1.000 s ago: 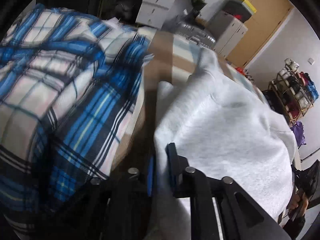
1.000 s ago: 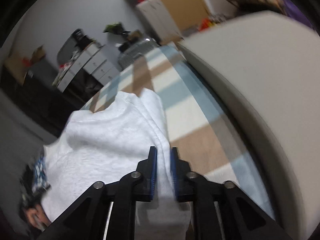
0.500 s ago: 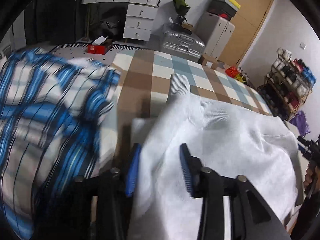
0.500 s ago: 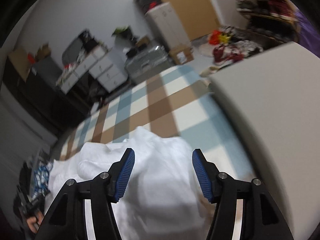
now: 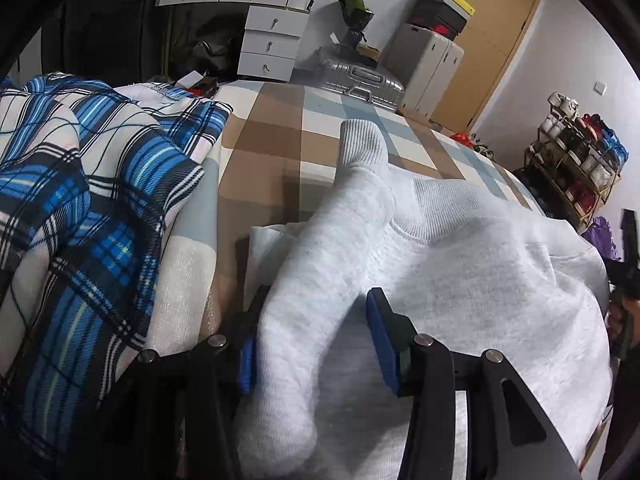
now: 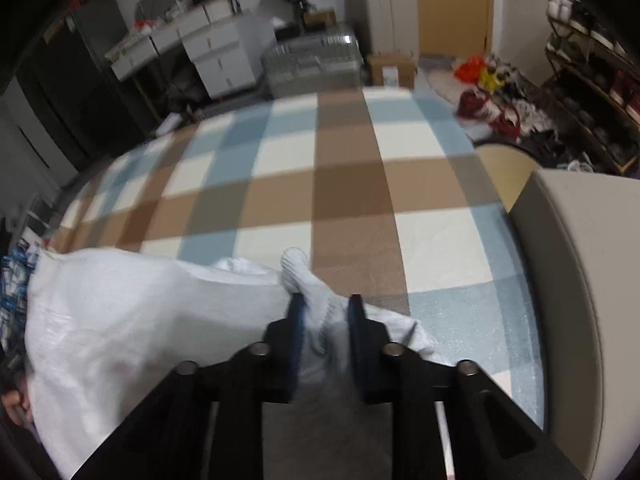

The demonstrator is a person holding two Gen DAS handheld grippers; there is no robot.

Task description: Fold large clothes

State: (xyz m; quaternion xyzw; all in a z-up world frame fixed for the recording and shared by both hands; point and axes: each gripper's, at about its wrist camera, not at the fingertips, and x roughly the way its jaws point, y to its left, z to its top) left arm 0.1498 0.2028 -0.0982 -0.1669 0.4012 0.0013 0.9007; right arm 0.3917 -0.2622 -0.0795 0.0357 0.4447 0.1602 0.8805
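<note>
Left claw (image 5: 316, 332) opening, my sweatshirt (image 5: 460, 280) sleeve loose between pads; right claw (image 6: 325, 320) closing on blurred sleeve. Sweatshirt's near edge cut off; checked bed (image 6: 348, 184) open beyond.

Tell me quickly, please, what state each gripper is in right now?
Left gripper: jaws opening, the grey sweatshirt sleeve lying between them.
Right gripper: jaws closing on the sweatshirt's other sleeve.

A lived-in bedroom at home: a bed (image 6: 352, 184) under a checked brown, blue and cream cover, a white drawer unit (image 5: 272, 40), a silver suitcase (image 5: 360, 82), a crowded shoe rack (image 5: 576, 160) and a wooden door (image 5: 492, 40)
</note>
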